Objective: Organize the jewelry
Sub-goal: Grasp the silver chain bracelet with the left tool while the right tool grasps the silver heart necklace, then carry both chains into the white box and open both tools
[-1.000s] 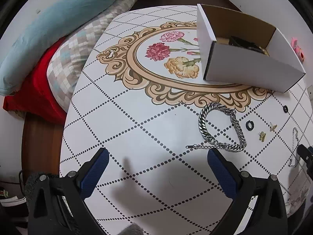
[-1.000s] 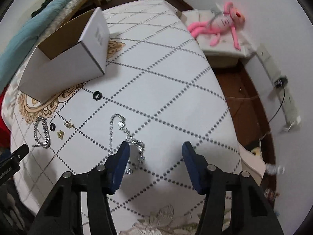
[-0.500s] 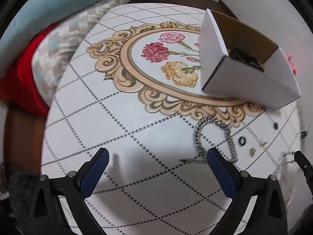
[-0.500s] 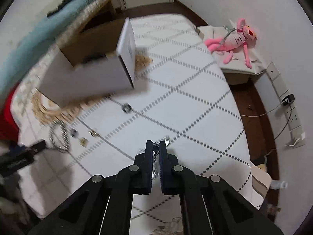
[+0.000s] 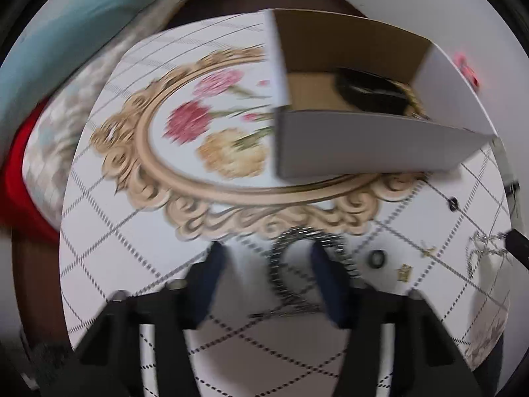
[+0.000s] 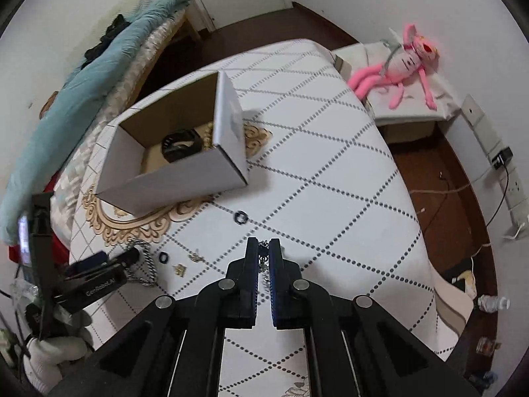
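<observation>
**Right fingers pinch a thin chain, left fingers wide over the thick one**

The right gripper point(image 6: 263, 251) points forward and down over the white surface point(image 6: 330, 172) with its dotted diamond lines. Its two fingers point(image 6: 252, 264) are squeezed almost together, and a thin silver chain point(image 6: 263, 258) is caught in the narrow gap between them. In the left wrist view that same thin chain point(image 5: 479, 248) hangs from the tip of the right gripper at the right edge, lifted off the surface.

The left gripper point(image 5: 269, 281) sits low, close to the surface, and points toward the box. Its blue-padded fingers point(image 5: 330, 284) are spread wide apart and hold nothing. A thick silver chain bracelet point(image 5: 310, 264) lies curled on the surface between them; this view is blurry, so I cannot tell if a finger touches it.

Just to the right of the bracelet lie a small black ring point(image 5: 377, 259) and two little gold pieces point(image 5: 405, 272). A second black ring point(image 6: 240, 217) lies alone, near the front corner of the box.

The open white cardboard box point(image 6: 185, 178) stands on the gold flower picture point(image 5: 211, 132) printed on the surface. A dark round thing point(image 6: 180, 144) lies inside it.

On the left gripper's side, small white letters point(image 6: 99, 289) can be seen, but they are too small to read for sure.
</observation>
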The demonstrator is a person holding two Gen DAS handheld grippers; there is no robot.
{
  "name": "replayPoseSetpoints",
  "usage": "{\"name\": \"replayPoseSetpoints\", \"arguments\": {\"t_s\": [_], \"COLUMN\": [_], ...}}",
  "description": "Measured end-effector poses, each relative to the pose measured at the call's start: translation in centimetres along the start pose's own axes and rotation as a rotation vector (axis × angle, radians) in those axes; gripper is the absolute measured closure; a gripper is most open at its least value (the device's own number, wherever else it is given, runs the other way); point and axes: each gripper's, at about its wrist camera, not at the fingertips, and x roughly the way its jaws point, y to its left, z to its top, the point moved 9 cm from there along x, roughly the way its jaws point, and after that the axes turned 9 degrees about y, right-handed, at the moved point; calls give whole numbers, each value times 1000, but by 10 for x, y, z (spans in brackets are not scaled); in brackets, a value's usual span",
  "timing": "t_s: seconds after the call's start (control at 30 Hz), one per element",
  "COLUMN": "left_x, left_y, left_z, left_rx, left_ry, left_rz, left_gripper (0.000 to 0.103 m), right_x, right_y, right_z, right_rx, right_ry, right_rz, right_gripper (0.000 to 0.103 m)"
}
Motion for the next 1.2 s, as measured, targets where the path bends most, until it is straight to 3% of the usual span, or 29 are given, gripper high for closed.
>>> {"name": "replayPoseSetpoints", "arguments": {"t_s": [0.07, 0.1, 0.17, 0.4, 0.7, 1.0, 1.2], "left_x": [-1, -2, -2, -13, -45, -100, -156], "left_y": [-13, -16, -18, -6, 13, -5, -9], "left_z": [2, 2, 4, -1, -7, -5, 20], "left_rx": [49, 53, 54, -48, -113, -100, -83], "left_ry": [-1, 3, 3, -3, -55, -141, -224], "left_rz": [-14, -26, -30, -178, -264, -340, -430], "left_gripper": [92, 97, 97, 97, 97, 97, 97], "right_x": [7, 10, 15, 6, -16, -43, -71], "right_y": [-5, -6, -7, 1, 18, 36, 55], "right_z": [-3, -5, -7, -8, 0, 8, 27], "right_rx": [13, 18, 30, 22, 13, 7, -31], "right_ry": [15, 22, 33, 18, -6, -32, -62], "right_rz": [-8, -7, -3, 27, 113, 200, 259], "right_gripper": [97, 97, 97, 97, 97, 97, 97]}}
